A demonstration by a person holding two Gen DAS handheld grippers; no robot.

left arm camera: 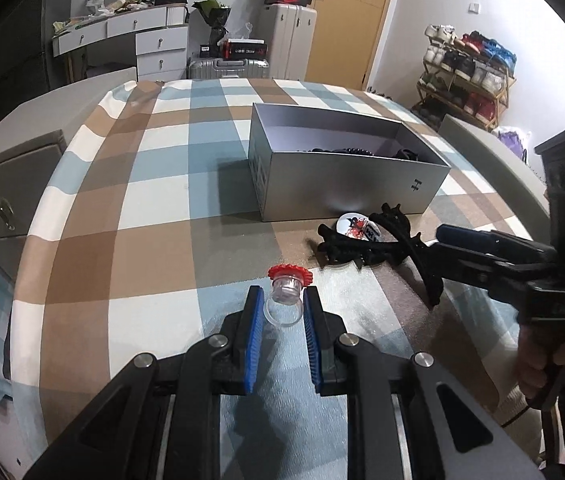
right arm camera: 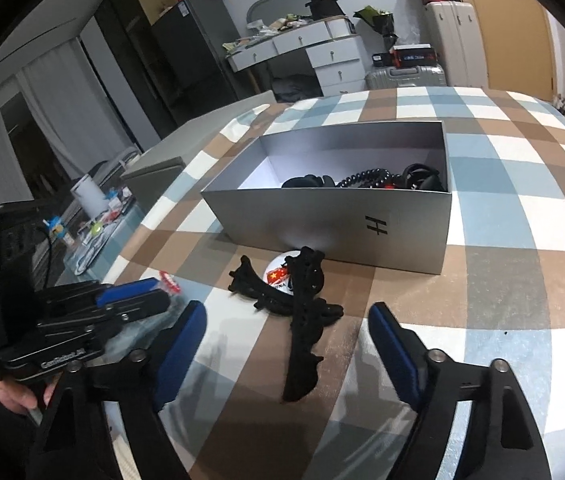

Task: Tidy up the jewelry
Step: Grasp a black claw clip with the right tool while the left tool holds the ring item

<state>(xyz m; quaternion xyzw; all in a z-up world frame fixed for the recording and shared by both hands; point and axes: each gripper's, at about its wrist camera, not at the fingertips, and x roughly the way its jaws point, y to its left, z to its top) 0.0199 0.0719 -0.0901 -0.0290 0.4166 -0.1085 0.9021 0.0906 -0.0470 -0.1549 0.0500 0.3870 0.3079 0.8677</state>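
Clear ring (left arm camera: 285,300) with its red top sits clamped in your left tool (left arm camera: 280,312); your right tool (right arm camera: 282,332) gapes wide over black clips (right arm camera: 302,320) on the bed (right arm camera: 502,280).

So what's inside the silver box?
Inside the silver box lie dark jewelry pieces: a black beaded strand and black bands. The front wall hides the box floor near it.

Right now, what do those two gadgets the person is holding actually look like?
Both are black plastic pistol-grip tools. The left gripper has two flat fingers faced with ribbed blue pads, hinged on black links with round silver pins. The right gripper is built the same, with blue pads. A boxy black block sits on top of each, and white lettering, too blurred to read, marks the left one's side.
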